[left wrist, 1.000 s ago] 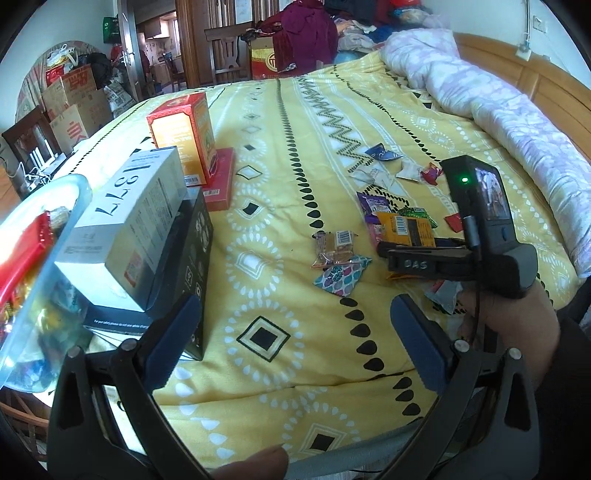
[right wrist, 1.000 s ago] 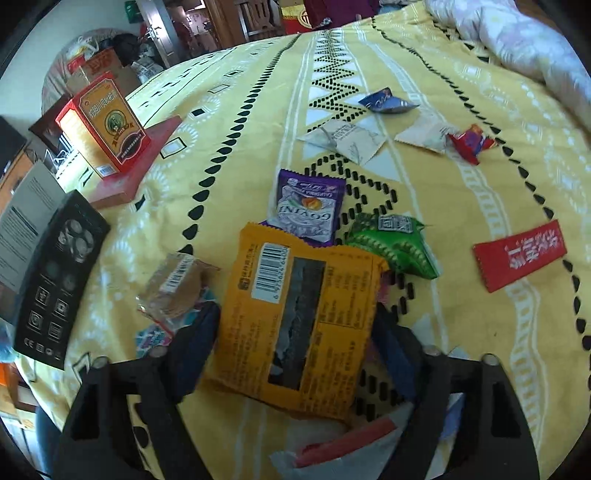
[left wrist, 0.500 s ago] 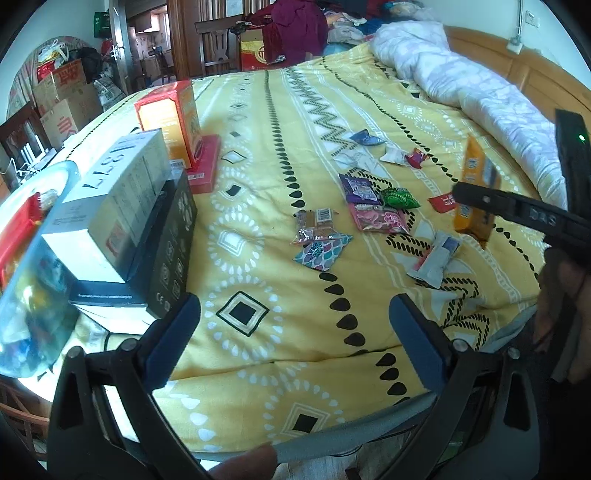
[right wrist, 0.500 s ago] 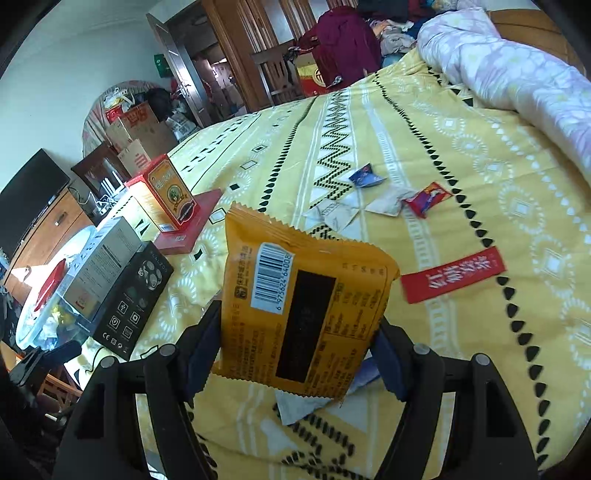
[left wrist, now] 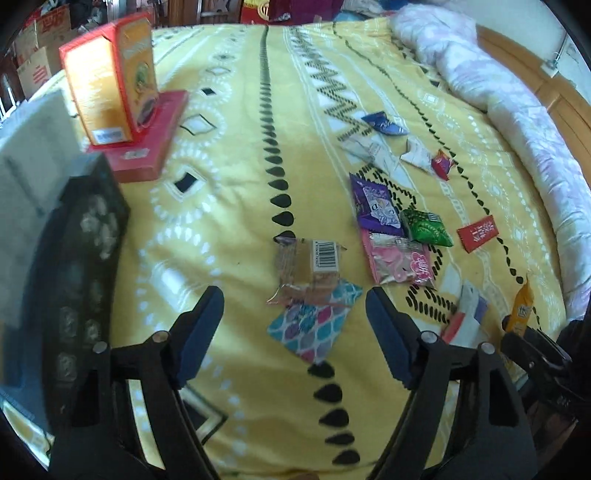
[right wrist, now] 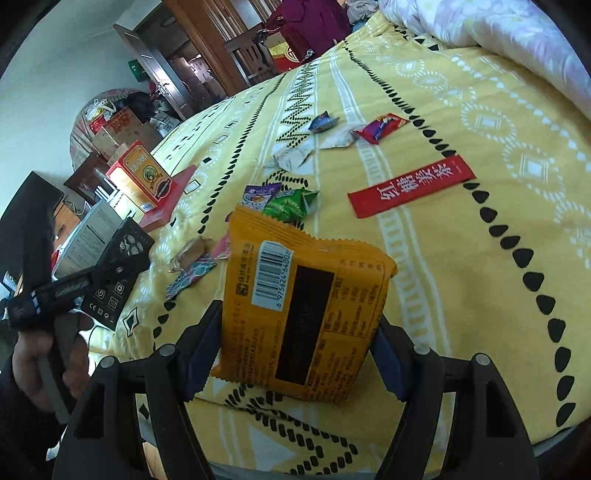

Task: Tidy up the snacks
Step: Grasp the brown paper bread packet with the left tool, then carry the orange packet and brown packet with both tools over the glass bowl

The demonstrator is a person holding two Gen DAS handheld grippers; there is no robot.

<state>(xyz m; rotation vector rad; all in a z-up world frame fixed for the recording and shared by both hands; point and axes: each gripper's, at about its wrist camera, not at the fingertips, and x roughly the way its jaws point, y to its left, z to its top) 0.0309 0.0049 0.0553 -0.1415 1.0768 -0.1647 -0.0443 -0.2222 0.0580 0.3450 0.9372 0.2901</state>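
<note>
Your right gripper (right wrist: 295,328) has its jaws clenched on the orange packet (right wrist: 303,314); keep them tight. Your left gripper (left wrist: 295,321), jaws released, frames the patterned sachet (left wrist: 314,325), lower centre.

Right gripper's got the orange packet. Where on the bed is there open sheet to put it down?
The orange packet is clamped in the right gripper. Bare bedspread lies between the red flat box and the purple packet, and also past the red strip packet toward the quilt. It is crowded around the green packet and pink packet.
</note>
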